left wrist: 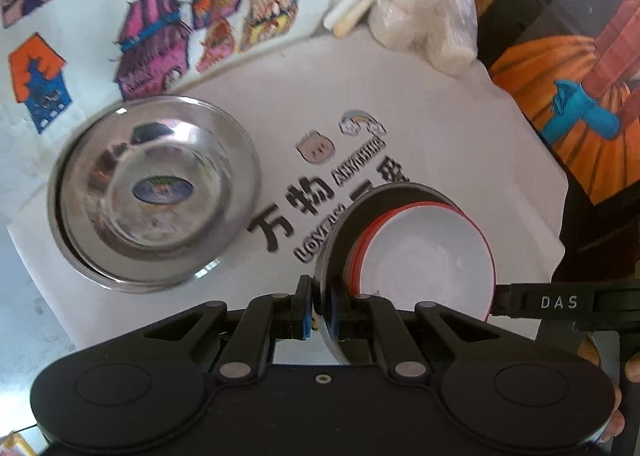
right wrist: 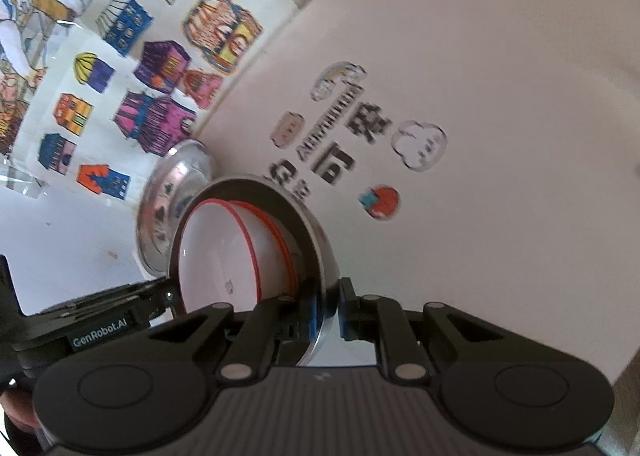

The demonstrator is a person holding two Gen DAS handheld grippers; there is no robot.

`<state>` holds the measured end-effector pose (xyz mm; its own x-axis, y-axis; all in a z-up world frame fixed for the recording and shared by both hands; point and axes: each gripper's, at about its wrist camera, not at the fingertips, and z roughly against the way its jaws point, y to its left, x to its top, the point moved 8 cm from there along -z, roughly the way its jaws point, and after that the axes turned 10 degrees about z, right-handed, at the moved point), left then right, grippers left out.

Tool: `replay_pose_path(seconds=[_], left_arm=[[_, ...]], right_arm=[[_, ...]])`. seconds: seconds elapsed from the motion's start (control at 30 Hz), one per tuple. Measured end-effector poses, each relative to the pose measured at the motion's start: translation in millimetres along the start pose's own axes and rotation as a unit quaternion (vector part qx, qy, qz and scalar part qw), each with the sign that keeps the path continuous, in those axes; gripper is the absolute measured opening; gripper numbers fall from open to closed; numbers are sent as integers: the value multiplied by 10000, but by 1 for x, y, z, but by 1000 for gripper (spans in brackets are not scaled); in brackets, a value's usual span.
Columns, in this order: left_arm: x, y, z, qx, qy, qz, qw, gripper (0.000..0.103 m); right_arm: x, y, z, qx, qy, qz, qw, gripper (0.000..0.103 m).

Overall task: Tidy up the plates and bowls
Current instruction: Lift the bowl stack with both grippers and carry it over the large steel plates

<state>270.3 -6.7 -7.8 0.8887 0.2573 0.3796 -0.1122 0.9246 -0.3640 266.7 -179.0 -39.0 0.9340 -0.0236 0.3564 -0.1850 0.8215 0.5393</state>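
Both claws, left claw (left wrist: pixel 320 306) and right claw (right wrist: pixel 326 314), pinch opposite rims of a steel bowl (left wrist: pixel 332 232) holding white red-rimmed bowls (left wrist: pixel 430 256), lifted off the table (left wrist: pixel 460 144). Steel plates (left wrist: pixel 156 192) sit stacked nearby; the bowls likely still need placing.

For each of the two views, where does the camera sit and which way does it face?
Left wrist: on the left gripper, facing steeply down; its jaws clamp the steel bowl rim; fingers show.
Right wrist: on the right gripper, facing down at the opposite rim.
Shared: steel bowl holding white red-rimmed bowls, steel plate stack, printed white sheet.
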Motion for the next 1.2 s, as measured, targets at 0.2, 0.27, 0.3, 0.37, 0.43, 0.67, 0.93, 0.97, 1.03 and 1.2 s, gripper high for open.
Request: replay_pose_path(seconds=[0.2,0.27,0.3,0.37,0.43,0.67,0.93,0.97,1.03,1.2], left_arm=[[19,20,13,0,-218,230,9995,6],[25,29,18,27,-282,313,9991,6],[29,34,19,40,-307,357,9989,6],[34,42,23,60,-348,435,9984,6],[39,51,25,78,-381,514,9979,6],[50,72,32,164,-505,695,9962,6],[58,94,39,262,-660,925,9932,6],[59,97,40,274,-678,955,9927,6],[60,102,41,294,-699,1022,9919,6],[62,117,40,347,-706,1192,9897,6]], right_arm=[[22,23,-7,78,-133,237,9996,14],[28,32,-13,98,-138,317,9994,14],[31,36,-16,113,-132,354,9992,14],[37,43,-22,145,-108,424,9989,14],[41,50,-28,180,-85,487,9986,14],[52,69,-47,260,14,673,9974,14],[62,86,-61,324,89,921,9952,14],[61,88,-64,332,105,955,9948,14],[60,91,-69,335,137,1011,9942,14],[59,97,-83,354,168,1135,9928,14]])
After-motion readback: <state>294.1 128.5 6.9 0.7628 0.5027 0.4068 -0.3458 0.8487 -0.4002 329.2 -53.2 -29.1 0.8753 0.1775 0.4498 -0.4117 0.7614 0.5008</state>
